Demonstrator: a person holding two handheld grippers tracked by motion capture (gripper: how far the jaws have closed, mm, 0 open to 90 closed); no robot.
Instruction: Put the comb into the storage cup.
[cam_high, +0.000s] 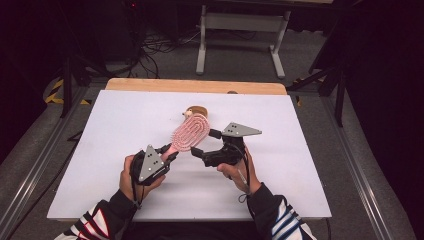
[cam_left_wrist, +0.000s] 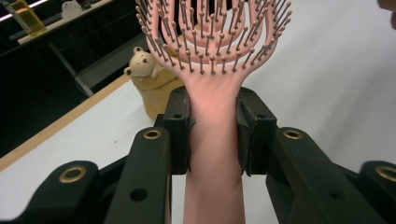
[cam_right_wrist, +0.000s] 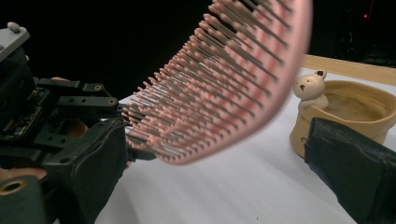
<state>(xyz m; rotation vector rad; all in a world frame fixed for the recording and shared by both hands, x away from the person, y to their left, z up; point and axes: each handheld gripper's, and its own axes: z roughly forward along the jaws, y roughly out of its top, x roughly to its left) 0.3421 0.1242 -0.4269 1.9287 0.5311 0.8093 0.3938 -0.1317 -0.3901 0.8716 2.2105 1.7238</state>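
A pink hairbrush (cam_high: 191, 132) with an open, looped head is held above the white table (cam_high: 280, 165), bristles toward my right side. My left gripper (cam_high: 170, 152) is shut on its handle (cam_left_wrist: 212, 140), the pads pressing both sides just under the head. My right gripper (cam_high: 206, 143) stands open beside the brush head (cam_right_wrist: 224, 84), which hangs between its wide jaws without touching them. Behind the brush stands a tan cup (cam_high: 196, 111) with a small bear figure (cam_left_wrist: 140, 63) on its rim. In the right gripper view the cup (cam_right_wrist: 355, 105) is beyond the right jaw.
A wooden strip (cam_high: 195, 86) runs along the table's far edge. Beyond it on the floor are a white desk frame (cam_high: 242, 22) and cables. Bare white surface lies to the left, to the right and near the front edge.
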